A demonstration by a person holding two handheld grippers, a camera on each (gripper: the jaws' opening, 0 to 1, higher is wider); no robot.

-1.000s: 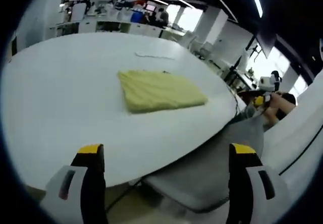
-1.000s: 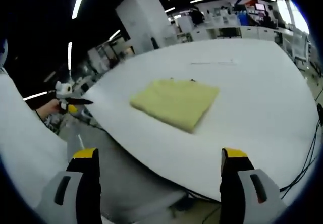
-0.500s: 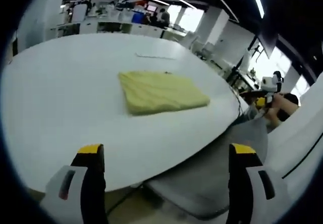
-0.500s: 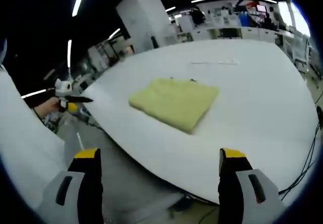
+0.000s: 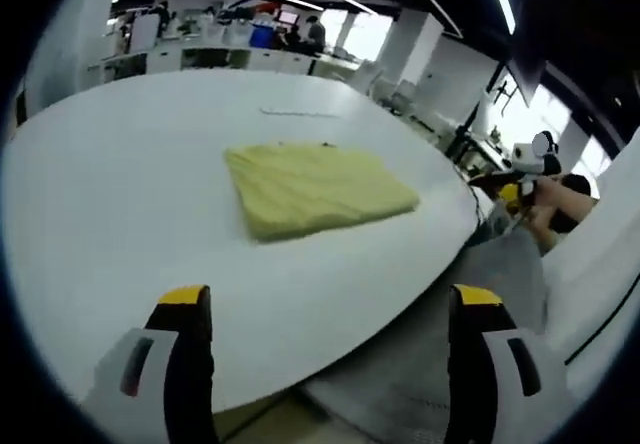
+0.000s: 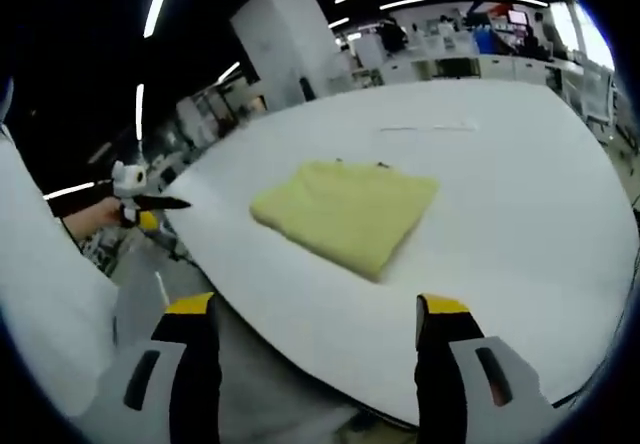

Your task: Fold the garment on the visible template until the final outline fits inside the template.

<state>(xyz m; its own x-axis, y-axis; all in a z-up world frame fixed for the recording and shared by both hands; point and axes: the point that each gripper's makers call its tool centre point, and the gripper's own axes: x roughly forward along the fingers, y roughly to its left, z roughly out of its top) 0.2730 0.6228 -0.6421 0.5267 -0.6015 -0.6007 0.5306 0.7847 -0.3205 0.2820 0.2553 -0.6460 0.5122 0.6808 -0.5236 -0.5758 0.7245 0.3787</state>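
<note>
A yellow garment (image 5: 315, 186) lies folded into a flat rectangle on the white table (image 5: 110, 194); in the right gripper view the same garment (image 6: 347, 211) rests mid-table. My left gripper (image 5: 325, 309) is held back off the table's near edge, open and holding nothing. My right gripper (image 6: 315, 319) is also back from the edge, open and holding nothing. Each gripper shows small in the other's view: the right one (image 5: 520, 169) in a hand, and the left one (image 6: 135, 204) likewise. I cannot make out a template outline around the garment.
A thin pale line (image 5: 298, 113) marks the table beyond the garment. A grey chair seat (image 5: 480, 294) sits below the table edge. White sleeves (image 6: 40, 294) flank the views. Office desks and people (image 5: 250, 39) fill the background.
Both cameras shifted slightly; the garment has not moved. Both grippers stay open and back from the table edge.
</note>
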